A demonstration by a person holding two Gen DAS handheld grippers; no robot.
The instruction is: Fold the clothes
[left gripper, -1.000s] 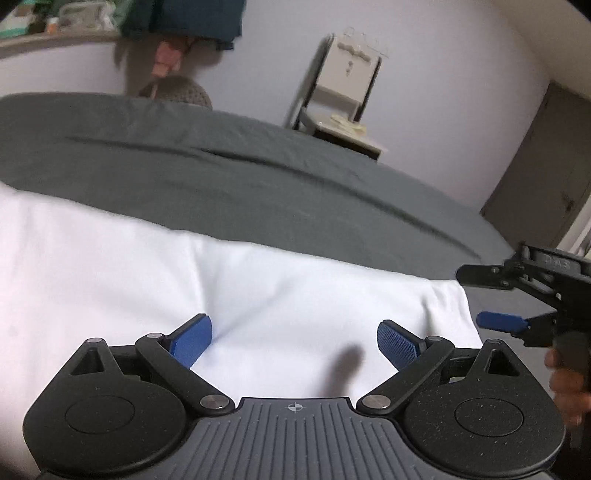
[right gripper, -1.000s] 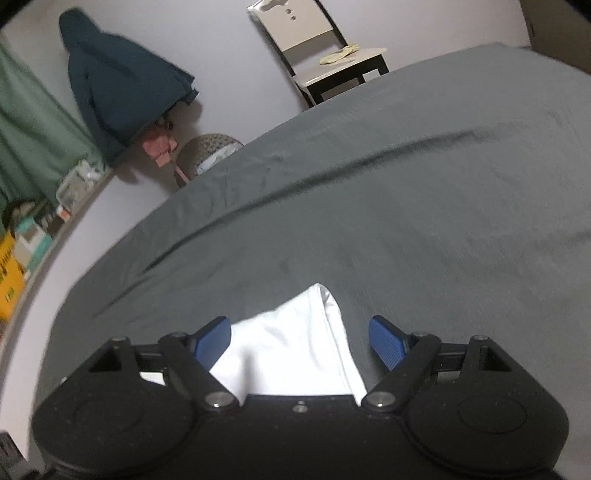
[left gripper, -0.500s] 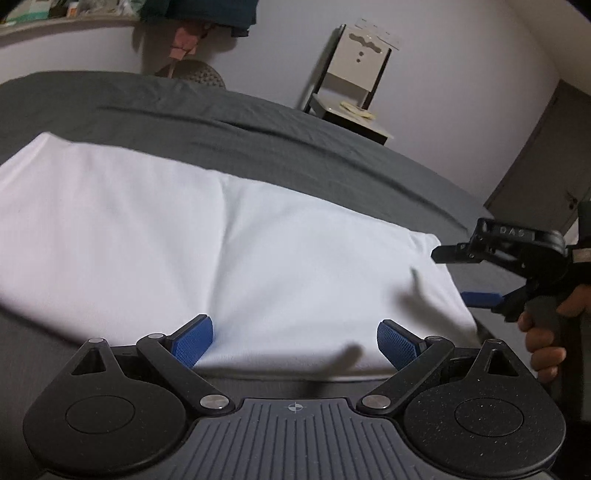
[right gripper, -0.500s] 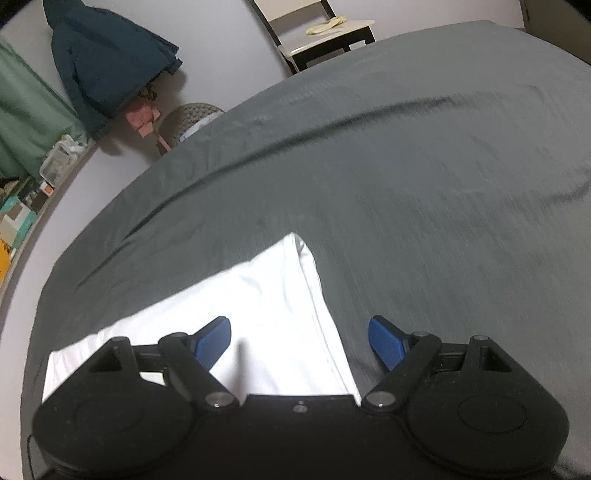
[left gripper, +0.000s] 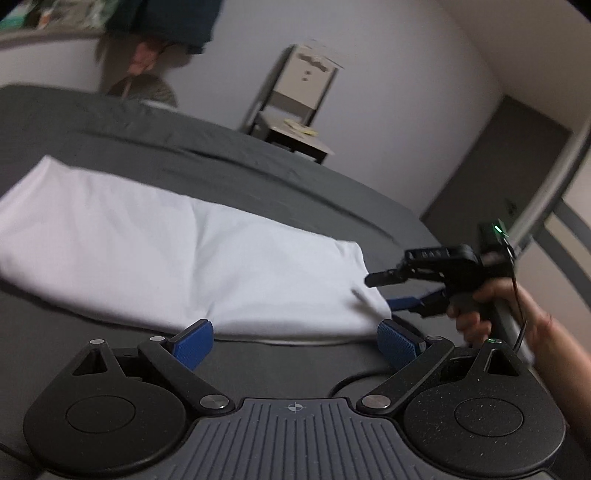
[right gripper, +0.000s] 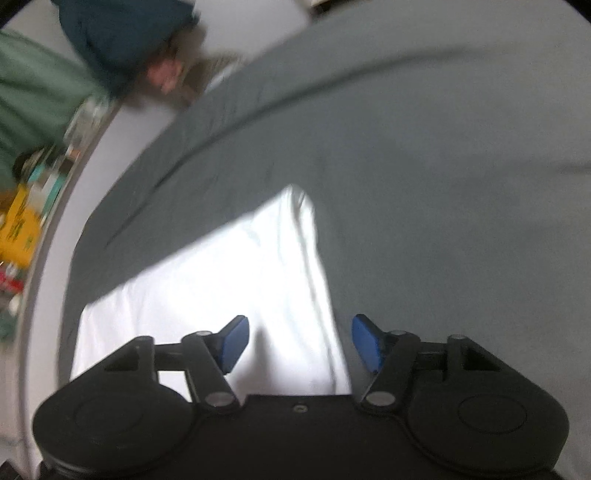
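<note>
A white folded garment (left gripper: 177,254) lies flat on the dark grey bed (left gripper: 258,173). My left gripper (left gripper: 295,343) is open and empty, hovering just off the garment's near edge. My right gripper (right gripper: 299,343) is open and empty above the garment's right end (right gripper: 236,280). In the left wrist view the right gripper (left gripper: 391,291) shows at the garment's right corner, held by a hand (left gripper: 476,314), its jaws apart.
A white chair (left gripper: 295,107) stands against the far wall. A dark blue jacket (right gripper: 122,33) hangs at the wall, with a round basket (left gripper: 147,86) below it. A cluttered shelf (right gripper: 22,206) runs along the left. A door (left gripper: 506,181) is at the right.
Both grippers have pulled back from the garment, staying open. More of the flat garment now shows in both views. The right gripper's jaws have narrowed slightly.
</note>
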